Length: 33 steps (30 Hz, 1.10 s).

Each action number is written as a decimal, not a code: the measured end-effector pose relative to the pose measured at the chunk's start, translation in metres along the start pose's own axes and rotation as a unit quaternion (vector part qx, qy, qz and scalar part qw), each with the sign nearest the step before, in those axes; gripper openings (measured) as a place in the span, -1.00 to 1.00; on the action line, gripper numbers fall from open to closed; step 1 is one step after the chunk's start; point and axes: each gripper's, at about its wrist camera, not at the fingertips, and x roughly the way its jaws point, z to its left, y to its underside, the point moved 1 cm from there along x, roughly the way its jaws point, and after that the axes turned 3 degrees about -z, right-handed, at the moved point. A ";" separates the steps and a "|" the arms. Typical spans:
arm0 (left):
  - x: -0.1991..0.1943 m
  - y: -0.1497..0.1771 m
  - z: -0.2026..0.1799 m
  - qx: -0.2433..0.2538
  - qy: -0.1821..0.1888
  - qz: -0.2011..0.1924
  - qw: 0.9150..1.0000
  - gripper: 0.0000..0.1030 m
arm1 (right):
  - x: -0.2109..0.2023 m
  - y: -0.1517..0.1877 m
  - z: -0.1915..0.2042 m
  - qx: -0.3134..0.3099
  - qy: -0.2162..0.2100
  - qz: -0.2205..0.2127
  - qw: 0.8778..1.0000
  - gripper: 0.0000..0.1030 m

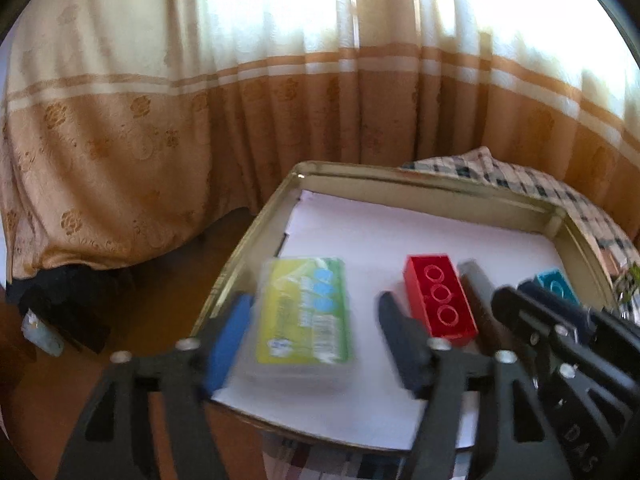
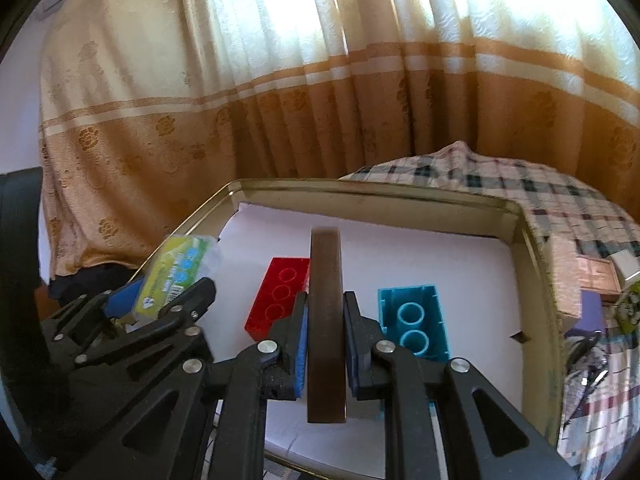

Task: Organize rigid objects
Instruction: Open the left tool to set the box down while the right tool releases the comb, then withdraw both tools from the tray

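A gold tin tray (image 1: pixel 420 182) (image 2: pixel 360 190) lined with white paper holds the pieces. A clear box with a yellow-green label (image 1: pixel 304 316) (image 2: pixel 176 276) lies at its left side. My left gripper (image 1: pixel 314 336) straddles the box, open, with a gap between each blue pad and the box. A red brick (image 1: pixel 440 300) (image 2: pixel 280 292) and a teal brick (image 2: pixel 412 320) (image 1: pixel 554 284) lie on the paper, hollow undersides up. My right gripper (image 2: pixel 326 340) is shut on a long brown block (image 2: pixel 326 320) (image 1: pixel 478 292), held edge-up between the two bricks.
The tray rests on a plaid cloth (image 2: pixel 540 192) with a drawn orange and cream curtain (image 1: pixel 280 100) behind. Left of the tray lie bare wooden floor (image 1: pixel 168 300) and dark items (image 1: pixel 64 312). Small boxes (image 2: pixel 628 304) sit off the tray's right rim.
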 end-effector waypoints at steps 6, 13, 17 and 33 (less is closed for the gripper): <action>-0.008 0.008 -0.014 0.021 -0.021 -0.019 0.999 0.99 | -0.027 0.001 -0.022 0.036 0.015 -0.071 0.997 0.43; -0.014 0.009 -0.014 0.013 -0.038 -0.024 0.999 0.99 | -0.052 0.004 -0.044 0.096 0.018 -0.122 0.988 0.54; -0.016 0.010 -0.014 0.011 -0.042 -0.026 0.999 0.99 | -0.055 0.007 -0.056 0.131 0.019 -0.119 0.984 0.55; -0.036 0.012 -0.016 -0.017 -0.024 -0.027 0.999 0.99 | -0.080 0.015 -0.075 0.154 0.051 -0.152 0.975 0.55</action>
